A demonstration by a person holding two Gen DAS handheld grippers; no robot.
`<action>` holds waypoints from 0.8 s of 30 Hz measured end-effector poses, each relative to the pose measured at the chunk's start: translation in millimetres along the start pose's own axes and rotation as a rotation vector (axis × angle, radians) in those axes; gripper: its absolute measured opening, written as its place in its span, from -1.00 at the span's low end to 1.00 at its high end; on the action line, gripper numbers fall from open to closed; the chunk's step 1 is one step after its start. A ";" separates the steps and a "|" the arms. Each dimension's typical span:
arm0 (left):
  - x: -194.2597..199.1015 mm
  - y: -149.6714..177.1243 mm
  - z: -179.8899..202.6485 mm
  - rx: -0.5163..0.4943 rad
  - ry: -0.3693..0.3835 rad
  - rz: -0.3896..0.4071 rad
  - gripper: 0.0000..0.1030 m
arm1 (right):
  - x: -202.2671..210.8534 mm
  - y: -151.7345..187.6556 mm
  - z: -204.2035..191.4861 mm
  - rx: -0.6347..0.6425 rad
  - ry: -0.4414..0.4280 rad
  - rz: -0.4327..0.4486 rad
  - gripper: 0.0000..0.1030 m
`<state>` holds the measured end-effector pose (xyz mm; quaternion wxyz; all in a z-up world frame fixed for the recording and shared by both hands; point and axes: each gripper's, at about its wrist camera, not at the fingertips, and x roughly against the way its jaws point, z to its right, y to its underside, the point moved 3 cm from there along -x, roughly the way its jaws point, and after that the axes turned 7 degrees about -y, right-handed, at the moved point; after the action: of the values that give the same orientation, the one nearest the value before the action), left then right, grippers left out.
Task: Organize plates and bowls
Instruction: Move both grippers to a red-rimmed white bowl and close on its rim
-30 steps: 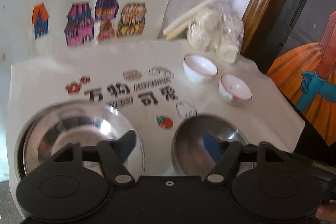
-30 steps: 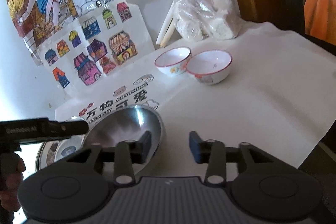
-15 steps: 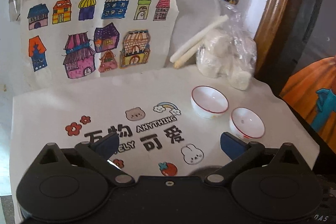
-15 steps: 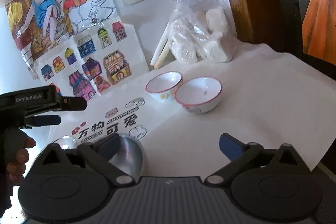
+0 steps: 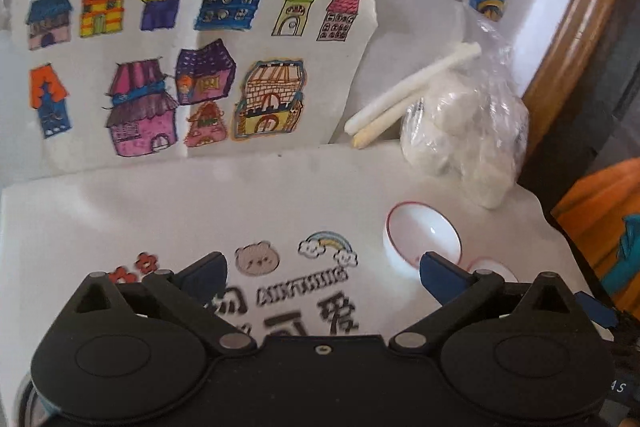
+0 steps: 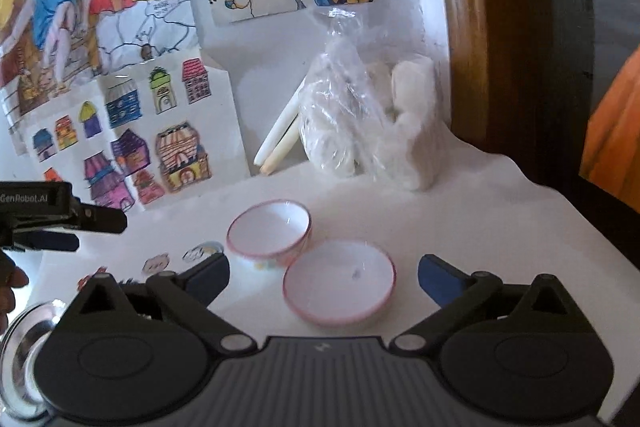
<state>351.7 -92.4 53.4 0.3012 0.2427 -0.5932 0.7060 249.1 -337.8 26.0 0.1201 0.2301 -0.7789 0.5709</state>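
We hold both tools above the desk [image 6: 500,203], which is covered with a white printed cloth. Our right hand-held gripper [image 6: 323,277] has its jaws spread wide, and the nearer red-rimmed bowl [image 6: 339,281] sits between the blue fingertips with neither pad touching it. The second red-rimmed bowl [image 6: 269,230] stands just behind it to the left, the two rims almost touching or touching; we cannot tell which. Our left hand-held gripper [image 5: 322,273] is spread just as wide and holds nothing, with only the printed cloth between its fingers and that same second bowl beside its right fingertip. A steel plate [image 6: 24,351] lies at the near left edge of the desk, well apart from the bowls. A plastic bag of white lumps [image 6: 360,123] leans by the wall, out of the way.

We judge the step in hand to be the approach to the small bowls. The next move likely calls for lowering the right tool, centring it on the bowl's rim, and closing gently, since glazed ceramic may slip or nudge its neighbour.
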 end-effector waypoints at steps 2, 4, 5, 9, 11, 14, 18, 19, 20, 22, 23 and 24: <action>-13.3 -4.3 3.2 0.016 0.001 -0.004 0.99 | -14.6 -9.0 4.1 0.007 -0.014 -0.008 0.95; -27.6 -6.8 7.0 0.029 -0.002 -0.011 0.99 | -29.0 -16.5 6.1 0.030 -0.015 -0.023 0.86; -34.5 -7.9 8.9 0.032 -0.002 -0.015 0.99 | -35.2 -19.6 5.8 0.046 -0.016 -0.030 0.78; -61.5 -9.1 15.5 0.062 0.001 -0.049 0.98 | -60.8 -29.2 5.1 0.094 0.004 -0.074 0.52; -71.8 -9.0 17.8 0.082 0.018 -0.066 0.98 | -71.6 -30.9 5.9 0.092 -0.004 -0.092 0.47; -82.9 -8.3 24.7 0.104 0.049 -0.082 0.98 | -86.4 -31.8 7.7 0.078 -0.029 -0.121 0.38; -91.8 -6.8 36.5 0.101 0.059 -0.085 0.98 | -102.1 -29.6 6.0 0.082 -0.037 -0.154 0.20; -94.1 -6.3 38.9 0.100 0.061 -0.090 0.98 | -105.4 -28.5 5.5 0.083 -0.040 -0.160 0.16; -96.0 -6.0 40.8 0.099 0.064 -0.094 0.98 | -108.0 -28.2 5.1 0.084 -0.042 -0.166 0.13; -99.3 -4.3 45.0 0.098 0.071 -0.102 0.96 | -112.1 -26.9 4.4 0.086 -0.045 -0.176 0.12; -101.3 -3.6 46.8 0.099 0.072 -0.106 0.92 | -113.9 -26.3 4.3 0.087 -0.045 -0.182 0.11; -103.6 -3.1 48.0 0.098 0.074 -0.113 0.88 | -115.4 -25.8 4.1 0.089 -0.045 -0.186 0.11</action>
<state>425.8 -153.5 -8.5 0.3499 0.2640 -0.5317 0.7247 362.1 -322.3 -5.7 0.1448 0.3190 -0.7307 0.5860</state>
